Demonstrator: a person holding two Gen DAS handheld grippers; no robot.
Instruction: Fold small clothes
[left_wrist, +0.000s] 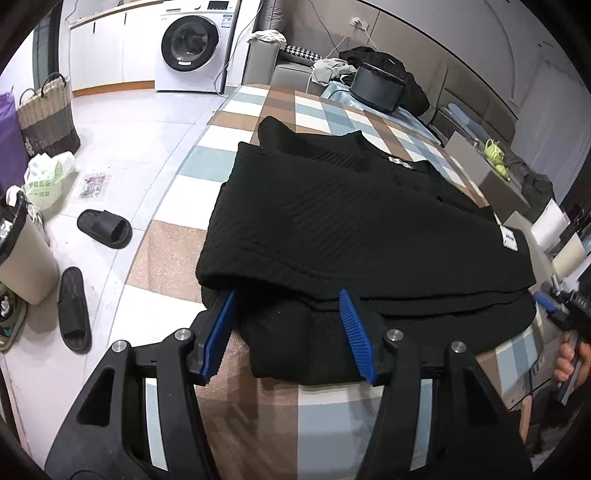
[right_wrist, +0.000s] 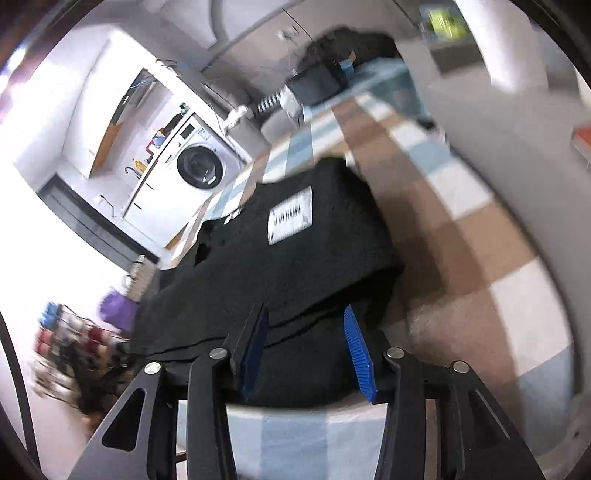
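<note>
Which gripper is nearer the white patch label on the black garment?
Right. The right gripper sits at the garment's edge on the side bearing the white patch label. The left gripper is at the opposite end, with the label far across the cloth.

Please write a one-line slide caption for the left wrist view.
Left claw open at the near edge of a folded black garment on a checked tablecloth.
</note>
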